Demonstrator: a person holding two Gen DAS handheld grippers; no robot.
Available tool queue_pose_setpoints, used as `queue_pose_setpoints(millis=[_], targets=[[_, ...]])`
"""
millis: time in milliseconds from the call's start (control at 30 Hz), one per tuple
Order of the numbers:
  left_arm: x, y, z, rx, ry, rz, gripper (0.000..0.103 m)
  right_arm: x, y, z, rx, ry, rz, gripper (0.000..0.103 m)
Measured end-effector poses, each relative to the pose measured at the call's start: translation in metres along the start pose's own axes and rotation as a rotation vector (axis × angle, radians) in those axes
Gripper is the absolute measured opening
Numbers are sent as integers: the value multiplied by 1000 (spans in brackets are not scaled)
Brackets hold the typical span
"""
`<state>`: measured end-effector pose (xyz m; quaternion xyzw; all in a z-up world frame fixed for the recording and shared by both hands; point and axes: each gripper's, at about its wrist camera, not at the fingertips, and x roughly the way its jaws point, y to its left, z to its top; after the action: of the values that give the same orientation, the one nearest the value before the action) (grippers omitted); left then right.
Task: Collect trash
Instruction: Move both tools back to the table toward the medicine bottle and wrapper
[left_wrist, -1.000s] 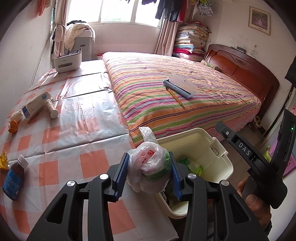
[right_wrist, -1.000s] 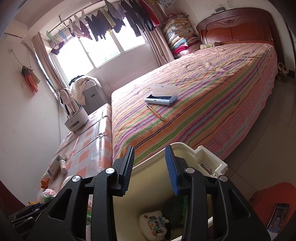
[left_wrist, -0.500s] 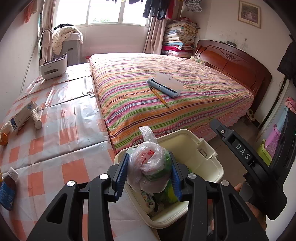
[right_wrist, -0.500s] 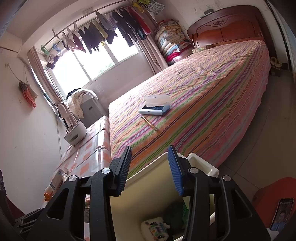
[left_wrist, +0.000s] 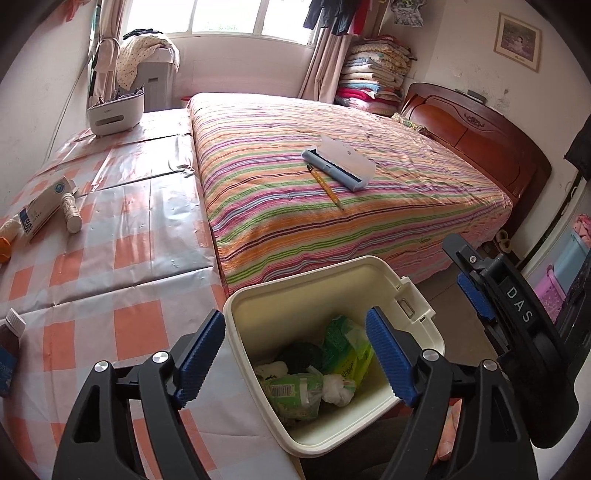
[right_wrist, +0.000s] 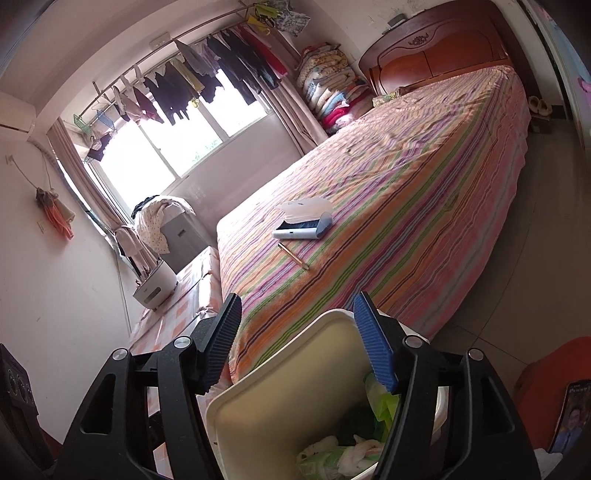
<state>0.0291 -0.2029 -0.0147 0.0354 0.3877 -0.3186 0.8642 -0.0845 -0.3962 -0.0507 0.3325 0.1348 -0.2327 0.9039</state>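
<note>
Left wrist view: left gripper (left_wrist: 295, 354) above the cream bin (left_wrist: 413, 295), jaws opening wide, nothing between the blue pads, nothing held. Below, inside the bin, the bagged trash (left_wrist: 295, 387) lying on other waste: a green packet (left_wrist: 343, 350), white wads. Bin standing on the floor at the corner of the checked table (left_wrist: 110, 258), just beside the striped bed (left_wrist: 332, 192). Right gripper (left_wrist: 476, 291) at the right edge, beyond the bin's far side, seen side-on only. Bottle (left_wrist: 9, 350) and tube (left_wrist: 70, 212) left on the table.

Right wrist view: right gripper (right_wrist: 299, 343) over the bin (right_wrist: 280, 387), jaws opening, nothing gripped; possibly close over the rim, contact unclear. Trash (right_wrist: 340, 454) visible low in the bin. Pencil (right_wrist: 293, 254) and case (right_wrist: 303, 221) on the bed (right_wrist: 406, 192).
</note>
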Motion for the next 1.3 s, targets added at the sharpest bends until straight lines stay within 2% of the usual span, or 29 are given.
queue_pose_setpoints(millis=[200, 333, 567, 867, 1300], targets=[[-11, 9, -5, -19, -8, 23, 77, 1, 2, -1, 12, 5, 24, 79], [-20, 17, -11, -19, -14, 52, 77, 3, 5, -4, 6, 22, 45, 83], [-29, 43, -24, -79, 11, 85, 77, 6, 20, -13, -26, 52, 86, 86], [-58, 86, -38, -188, -16, 156, 77, 10, 46, -32, -85, 101, 140, 87], [-97, 151, -64, -343, -61, 244, 77, 22, 81, -59, -158, 174, 171, 87]])
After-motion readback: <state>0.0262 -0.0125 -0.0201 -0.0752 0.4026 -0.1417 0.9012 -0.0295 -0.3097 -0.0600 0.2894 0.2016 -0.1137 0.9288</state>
